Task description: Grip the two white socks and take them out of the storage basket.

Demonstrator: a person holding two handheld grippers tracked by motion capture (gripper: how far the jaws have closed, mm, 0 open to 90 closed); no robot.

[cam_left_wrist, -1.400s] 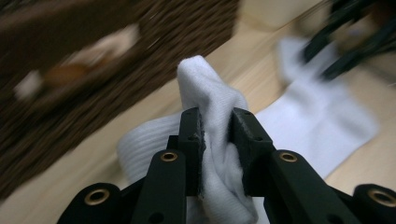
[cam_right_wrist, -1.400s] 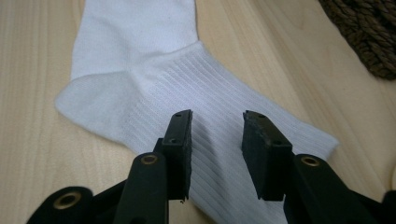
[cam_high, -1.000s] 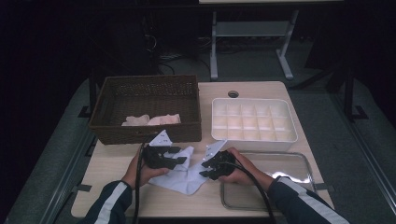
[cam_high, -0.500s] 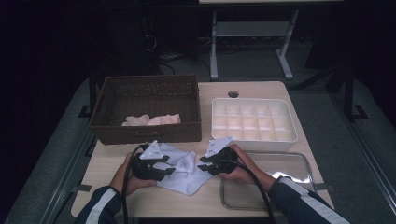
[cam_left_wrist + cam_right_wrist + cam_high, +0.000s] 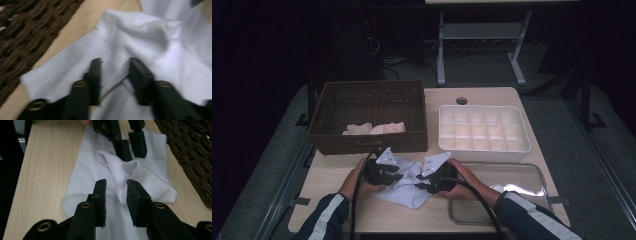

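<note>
From above, both hands have drawn closer together since a second ago, over the white ribbed cloth sock (image 5: 404, 186) on the pale wooden table (image 5: 337, 215) — dark room beyond. Left gripper (image 5: 113, 68): jaws just closing, a raised fold pinched between them. Right gripper (image 5: 115, 187): jaws narrowed around a ridge — contact unclear.

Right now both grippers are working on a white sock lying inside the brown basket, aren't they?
Not quite. The white sock lies on the wooden table, in front of the brown basket, as the high view shows. Both the left gripper and the right gripper are working on it.
</note>
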